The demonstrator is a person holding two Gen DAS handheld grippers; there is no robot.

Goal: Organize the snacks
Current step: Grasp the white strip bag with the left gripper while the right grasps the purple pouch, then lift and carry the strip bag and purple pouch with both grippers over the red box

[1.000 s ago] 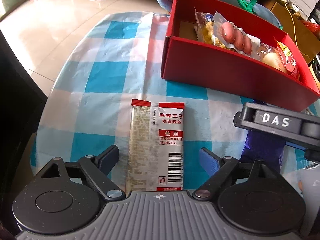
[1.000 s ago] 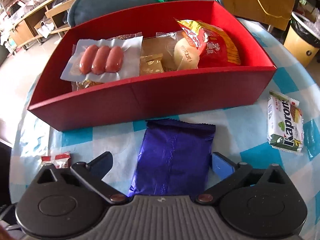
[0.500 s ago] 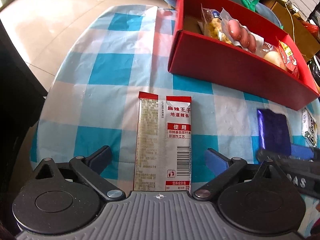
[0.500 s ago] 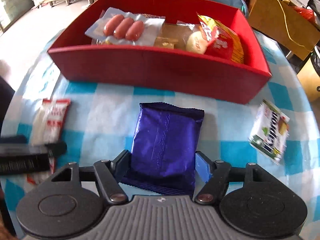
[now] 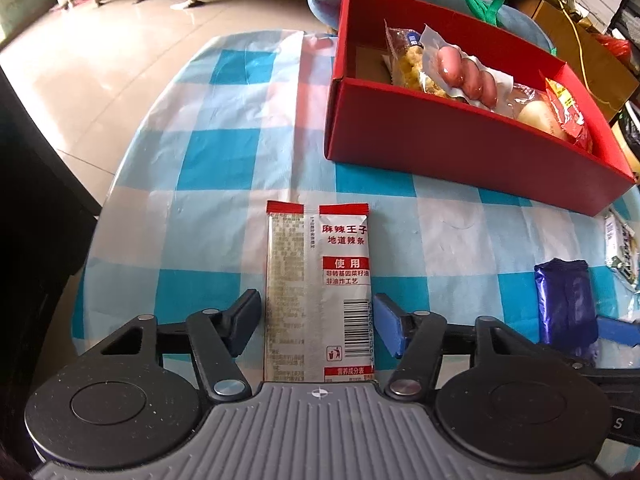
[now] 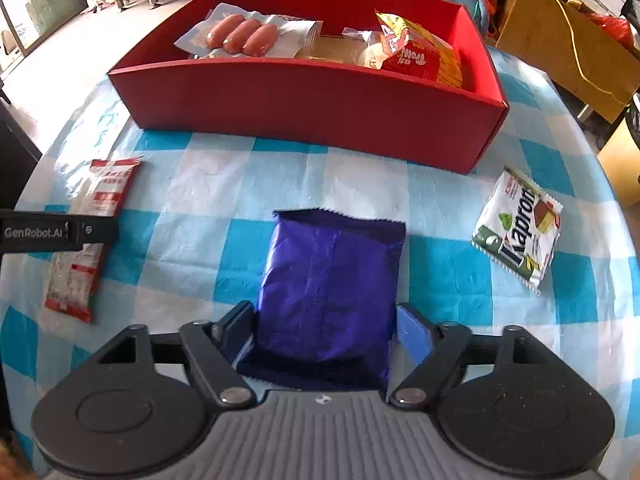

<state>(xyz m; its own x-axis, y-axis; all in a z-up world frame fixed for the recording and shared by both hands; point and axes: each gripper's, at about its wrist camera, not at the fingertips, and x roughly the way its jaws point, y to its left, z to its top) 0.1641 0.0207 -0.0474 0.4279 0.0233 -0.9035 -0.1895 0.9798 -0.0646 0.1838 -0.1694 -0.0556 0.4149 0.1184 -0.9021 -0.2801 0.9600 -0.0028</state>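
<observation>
My view of the tabletop (image 5: pixel 224 168), under a blue-and-white checked cloth, carries everything. At its far side stands the red box (image 6: pixel 312 96), holding a sausage pack (image 6: pixel 242 36), a red-and-yellow bag (image 6: pixel 424 56) and other wrapped snacks; compared with a second ago its contents are unchanged.

Near the middle lies the purple packet (image 6: pixel 332 292), flat on the cloth. My right tongs (image 6: pixel 324 332) straddle its near end; the jaws are opening, with the packet between them, the left pad close against its edge and the right pad just beside it. Half a second ago these jaws stood tighter on the packet; a second ago they were spread wide.

To the left lies the white-and-red snack sachet (image 5: pixel 320 292), lengthwise, printed with a barcode. My left tongs (image 5: pixel 318 326) bracket its near half; the jaws are closing, and both pads have come in from well apart to the sachet's edges, though I cannot tell whether they press it. The sachet has not shifted on the cloth.

At the right, well apart from the box, lies a small green-and-white wafer packet (image 6: pixel 520 232), untouched.
</observation>
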